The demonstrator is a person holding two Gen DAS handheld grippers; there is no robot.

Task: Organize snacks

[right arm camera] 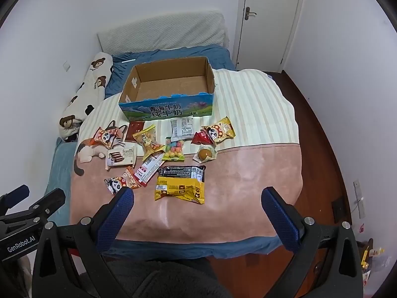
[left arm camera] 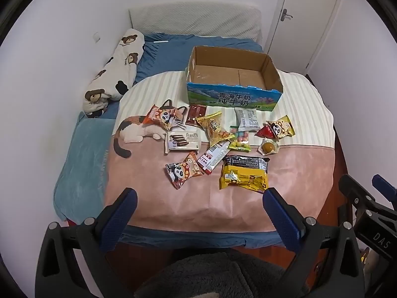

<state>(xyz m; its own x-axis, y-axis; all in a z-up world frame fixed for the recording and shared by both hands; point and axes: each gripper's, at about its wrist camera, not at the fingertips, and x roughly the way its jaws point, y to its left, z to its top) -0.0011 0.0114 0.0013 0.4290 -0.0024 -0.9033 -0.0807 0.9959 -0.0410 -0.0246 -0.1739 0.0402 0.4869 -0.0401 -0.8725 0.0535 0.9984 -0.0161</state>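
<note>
Hovering low in frame, both grippers (left arm camera: 198, 198) (right arm camera: 197, 197) stood spread, empty; the light, crinkly yellow packet (left arm camera: 244, 177) looked best pinched at its sealed edge.

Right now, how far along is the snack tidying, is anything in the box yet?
Nothing looks done: the cardboard box is empty. Nothing is in hand either; the left gripper and right gripper are both open above the near edge of the bed. All the snacks are left, still scattered on the blanket, from the yellow packet nearest to the white packet by the box.

Small print on the snack packets (left arm camera: 244, 173) is unreadable.
</note>
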